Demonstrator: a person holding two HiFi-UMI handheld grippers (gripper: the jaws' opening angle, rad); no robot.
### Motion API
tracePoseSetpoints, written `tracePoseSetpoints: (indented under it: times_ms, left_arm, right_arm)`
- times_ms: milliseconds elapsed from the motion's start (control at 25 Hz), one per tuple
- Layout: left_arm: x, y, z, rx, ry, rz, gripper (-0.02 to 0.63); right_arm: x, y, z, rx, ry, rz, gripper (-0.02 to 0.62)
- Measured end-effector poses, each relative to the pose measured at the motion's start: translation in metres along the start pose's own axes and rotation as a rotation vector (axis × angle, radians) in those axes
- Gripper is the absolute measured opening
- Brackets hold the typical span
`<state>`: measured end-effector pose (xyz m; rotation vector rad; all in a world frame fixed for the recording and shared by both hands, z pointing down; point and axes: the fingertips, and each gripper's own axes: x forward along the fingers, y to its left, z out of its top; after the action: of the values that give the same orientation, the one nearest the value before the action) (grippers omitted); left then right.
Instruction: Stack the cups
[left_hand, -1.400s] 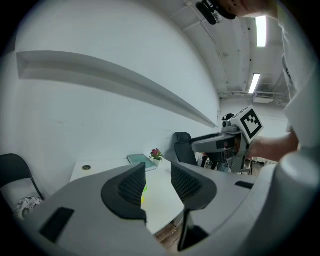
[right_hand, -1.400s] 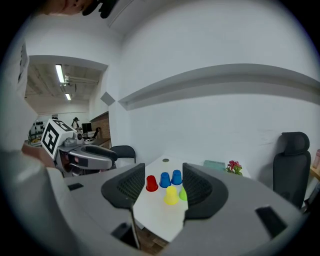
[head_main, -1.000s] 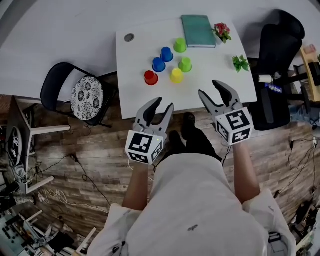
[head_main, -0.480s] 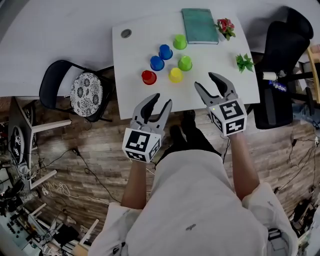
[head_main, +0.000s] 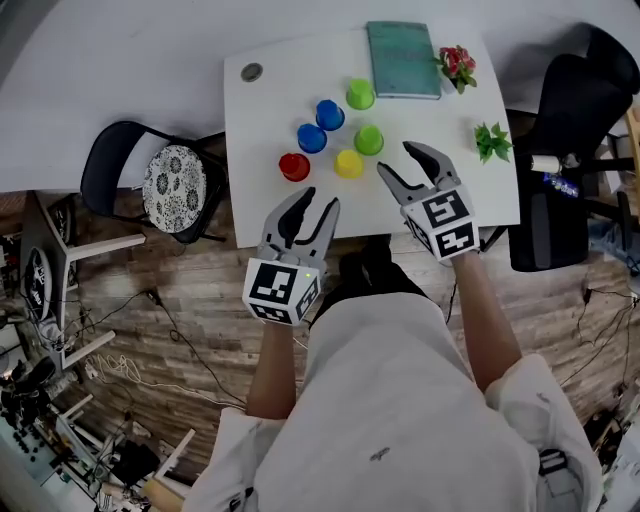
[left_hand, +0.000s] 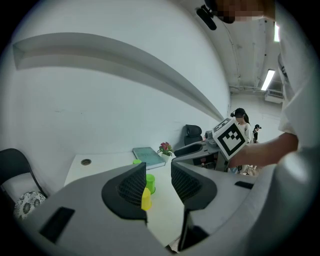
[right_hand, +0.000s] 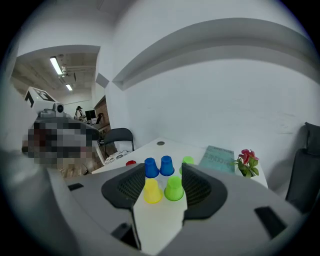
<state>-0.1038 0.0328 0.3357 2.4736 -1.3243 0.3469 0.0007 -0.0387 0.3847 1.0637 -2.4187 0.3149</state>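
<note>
So all six cups are sitting upside down and apart on the white table (head_main: 270, 110), nothing stacked yet: red cup (head_main: 294, 167), near blue cup (head_main: 312, 138), far blue cup (head_main: 330, 115), yellow cup (head_main: 349, 164), near green cup (head_main: 369, 139) and far green cup (head_main: 360, 94) by the teal book (head_main: 403, 60). The right gripper (head_main: 397, 160) is hovering just beside the yellow and near green ones, jaws parted and empty. The left gripper (head_main: 318, 200) is hanging at the table's near edge, jaws also apart with nothing between them.
</note>
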Motion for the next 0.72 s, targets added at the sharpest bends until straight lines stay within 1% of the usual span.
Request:
tracePoseSetpoints:
  times_ms: [440, 720]
  left_arm:
    - [0.027, 0.008, -0.001, -0.028, 0.022, 0.080, 0.150]
    - [0.027, 0.007, -0.011, -0.045, 0.054, 0.117, 0.150]
  right_arm:
    - [0.051, -0.016, -0.028, -0.027, 0.094, 0.101, 0.218]
    - [0.075, -0.023, -0.051, -0.036, 0.156, 0.113, 0.218]
